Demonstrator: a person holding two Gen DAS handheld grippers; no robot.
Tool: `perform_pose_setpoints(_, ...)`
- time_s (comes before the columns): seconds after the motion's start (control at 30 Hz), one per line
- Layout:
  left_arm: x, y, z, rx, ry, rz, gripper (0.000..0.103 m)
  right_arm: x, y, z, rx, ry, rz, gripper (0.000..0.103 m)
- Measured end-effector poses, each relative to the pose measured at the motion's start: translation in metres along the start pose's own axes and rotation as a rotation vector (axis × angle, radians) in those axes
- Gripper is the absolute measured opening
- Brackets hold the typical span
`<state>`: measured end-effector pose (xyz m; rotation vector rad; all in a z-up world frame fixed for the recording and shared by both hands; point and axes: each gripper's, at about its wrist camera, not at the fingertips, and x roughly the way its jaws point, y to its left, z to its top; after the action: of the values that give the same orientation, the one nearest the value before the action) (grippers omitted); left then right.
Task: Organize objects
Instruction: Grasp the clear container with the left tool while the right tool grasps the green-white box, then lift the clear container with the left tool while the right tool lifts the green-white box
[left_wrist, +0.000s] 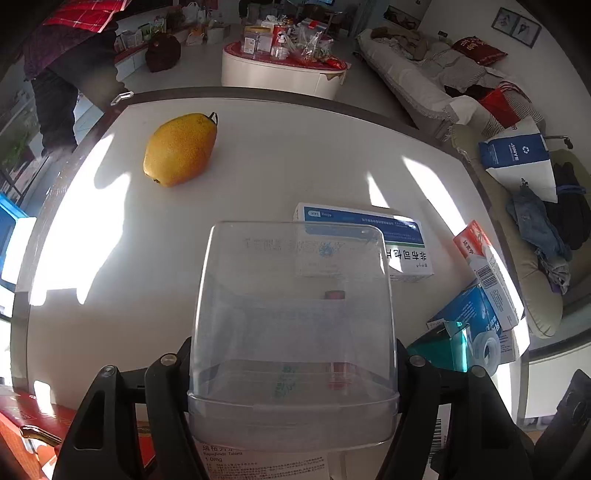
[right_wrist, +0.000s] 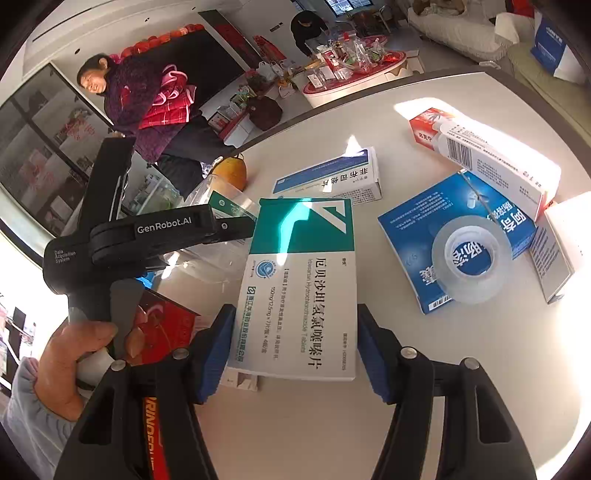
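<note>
Left claw (left_wrist: 291, 369) clamping clear bin (left_wrist: 291, 314) — contents indistinct, right claw (right_wrist: 295, 354) gripping teal-and-white medicine box (right_wrist: 299, 291)

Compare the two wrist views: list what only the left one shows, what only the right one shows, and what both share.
Only the left wrist view: the whole pear in the open, and the clear plastic bin filling the left tongs.

Only the right wrist view: the tape roll lying on the big blue box, the hand on the left tool, and the green-and-white box gripped in the right tongs.

Both: the white table, the blue-striped medicine box and the red-and-white box.
</note>
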<state>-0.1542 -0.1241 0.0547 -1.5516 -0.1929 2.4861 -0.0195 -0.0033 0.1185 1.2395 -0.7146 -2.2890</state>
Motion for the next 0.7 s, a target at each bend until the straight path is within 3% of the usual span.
perform_pose_setpoints(0.17, -0.049, -0.012, -0.004, 0.002, -0.119, -0.094, 0.076, -0.03, -0.025, -0.017, 0.194, -0.003, 0.192, 0.063)
perform_pose_setpoints(0.33, -0.105, -0.024, -0.037, 0.0, -0.215, -0.218, 0.076, -0.061, -0.044, -0.052, 0.372, -0.015, 0.364, 0.063)
perform_pose_setpoints(0.53, -0.163, -0.021, -0.093, -0.056, -0.305, -0.339, 0.076, -0.099, -0.052, -0.096, 0.451, -0.023, 0.416, 0.063)
perform_pose_setpoints(0.7, -0.206, 0.002, -0.143, -0.102, -0.383, -0.354, 0.076, -0.126, -0.046, -0.132, 0.467, -0.027, 0.443, 0.063)
